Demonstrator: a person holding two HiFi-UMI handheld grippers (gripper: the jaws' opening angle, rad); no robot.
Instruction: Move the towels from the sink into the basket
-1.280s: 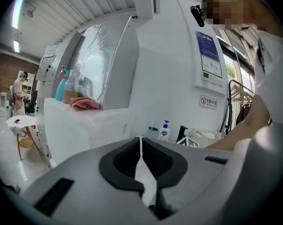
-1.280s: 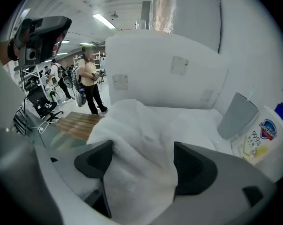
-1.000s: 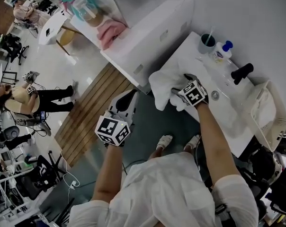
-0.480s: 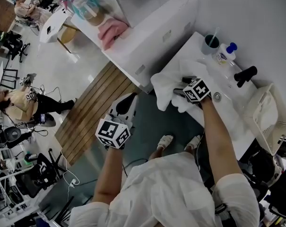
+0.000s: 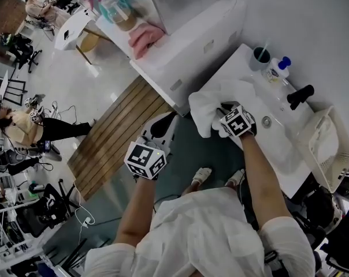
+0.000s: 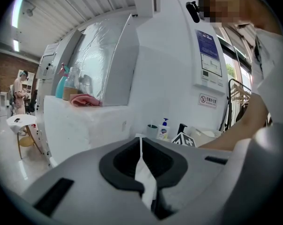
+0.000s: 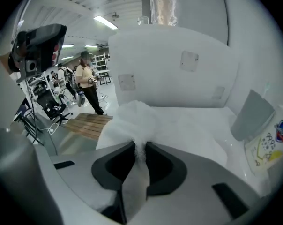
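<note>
White towel (image 5: pixel 206 105) | crumpled heap | drapes over sink (image 5: pixel 283 152) edge | seemingly fluffy

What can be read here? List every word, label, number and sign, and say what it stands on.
No text here can be read.
Blue and white printed notice on the white wall: print too small to read.
Small white wall sign with a red prohibition circle: characters too blurred.
White pump soap bottle with a blue top: label with a blue logo, blurred.
</note>
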